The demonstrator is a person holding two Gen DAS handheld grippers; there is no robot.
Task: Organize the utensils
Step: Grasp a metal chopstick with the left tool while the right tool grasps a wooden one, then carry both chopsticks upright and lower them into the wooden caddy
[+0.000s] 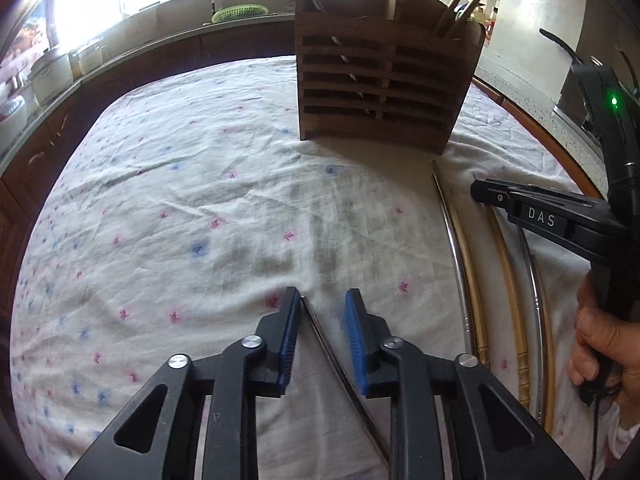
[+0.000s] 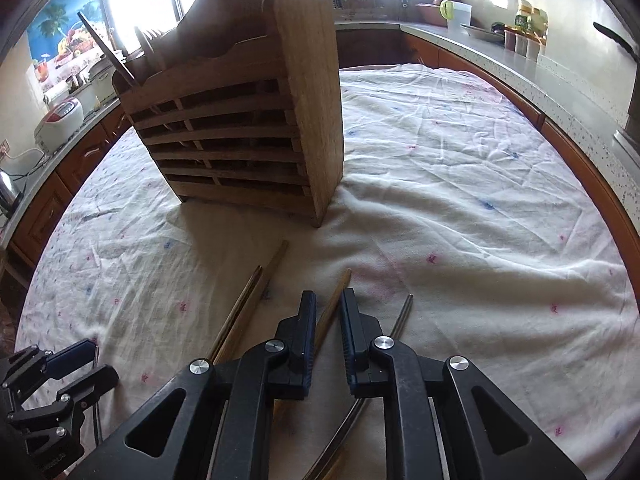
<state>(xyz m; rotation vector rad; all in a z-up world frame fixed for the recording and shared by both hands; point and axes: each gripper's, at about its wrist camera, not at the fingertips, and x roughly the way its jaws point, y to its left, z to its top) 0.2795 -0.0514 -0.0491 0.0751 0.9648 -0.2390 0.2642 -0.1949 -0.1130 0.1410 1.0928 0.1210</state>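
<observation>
My left tongs (image 1: 324, 312) point down at the flowered cloth (image 1: 180, 200), jaws partly apart. A metal chopstick (image 1: 340, 368) lies between them, close against the left-hand pad (image 1: 294, 320) and clear of the other, so nothing is gripped. My right tongs (image 2: 328, 316) stand narrower, straddling a wooden chopstick (image 2: 338, 292). I see a sliver of gap beside it, so it is not clamped. Two more sticks (image 2: 248, 304) lie just left of those jaws and a steel one (image 2: 402, 316) just right, all flat on the cloth. The slatted wooden holder (image 2: 240, 120) stands upright ahead of both tongs, well apart, with a few utensils already in it. A hand (image 1: 600, 344) grips the right tongs' handle.
</observation>
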